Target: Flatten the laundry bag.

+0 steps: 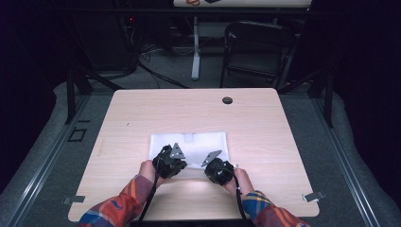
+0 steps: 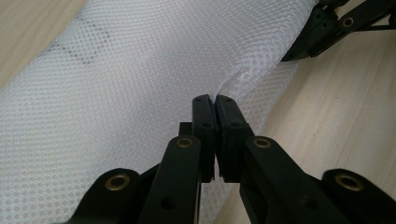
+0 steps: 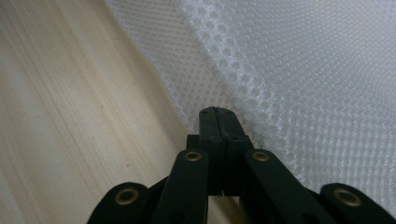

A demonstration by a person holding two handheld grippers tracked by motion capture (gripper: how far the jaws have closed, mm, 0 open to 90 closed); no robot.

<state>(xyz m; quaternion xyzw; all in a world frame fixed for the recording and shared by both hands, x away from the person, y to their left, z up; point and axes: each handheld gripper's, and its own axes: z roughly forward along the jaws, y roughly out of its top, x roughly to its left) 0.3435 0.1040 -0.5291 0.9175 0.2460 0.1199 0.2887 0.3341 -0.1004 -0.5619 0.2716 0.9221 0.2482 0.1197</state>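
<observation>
A dim room surrounds a pale wooden table (image 1: 142,118), with one dark folding chair (image 1: 257,47) beyond its far edge and one small black round cap (image 1: 227,100) set in the tabletop well ahead of both grippers.

There is one piece of white mesh fabric (image 1: 198,142) and there are two grippers, one in each hand of a person in plaid sleeves. The mesh lies flat on the table as a rough rectangle, directly ahead of the two grippers, its near edge reaching under their tips. Close up it is a fine honeycomb net, translucent white, with a faint grey mark on it far off to the left of the left gripper's jaws.

The left gripper (image 2: 214,99) has its jaws pressed together on a small raised pucker of the mesh at the fabric's near edge. The right gripper (image 3: 218,110) has its jaws closed as well, tips at the border of the mesh with bare wood to their left; a fold of mesh seems caught between them, though the pinch itself is hard to see.
</observation>
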